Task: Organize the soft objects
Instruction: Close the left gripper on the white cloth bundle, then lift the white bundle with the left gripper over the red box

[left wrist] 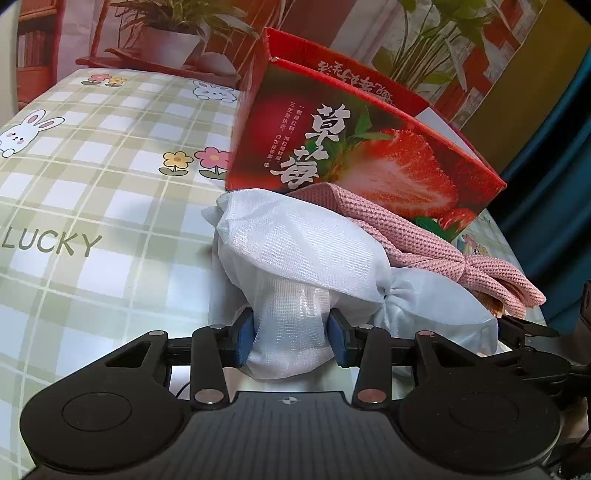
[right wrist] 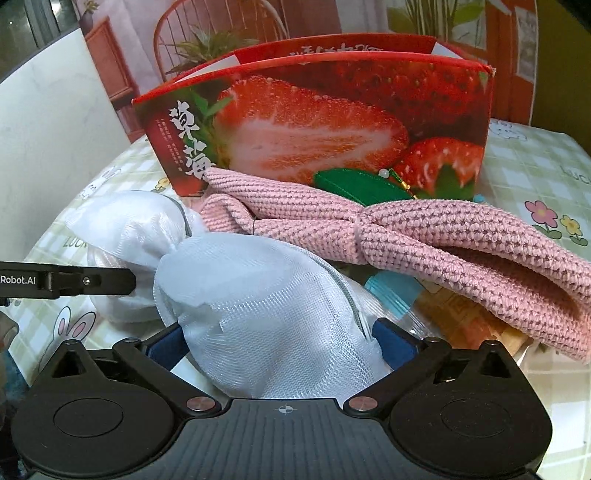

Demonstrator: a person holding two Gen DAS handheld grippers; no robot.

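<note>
Fingers (left wrist: pixel 243 341) pinch mesh bag (left wrist: pixel 295 251); checked tablecloth (left wrist: pixel 92 177), plant backdrop (left wrist: pixel 166 33).

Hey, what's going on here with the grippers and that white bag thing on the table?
A person is working two hand-held grippers on a white mesh fabric bag, tied in the middle, lying on the green plaid tablecloth. The left gripper pinches one end of it; the right gripper straddles the other end with its jaws wide. A pink knitted cloth lies just behind, in front of the red strawberry-print cardboard box, which stands open. Nothing visibly sits in the box yet.
</note>
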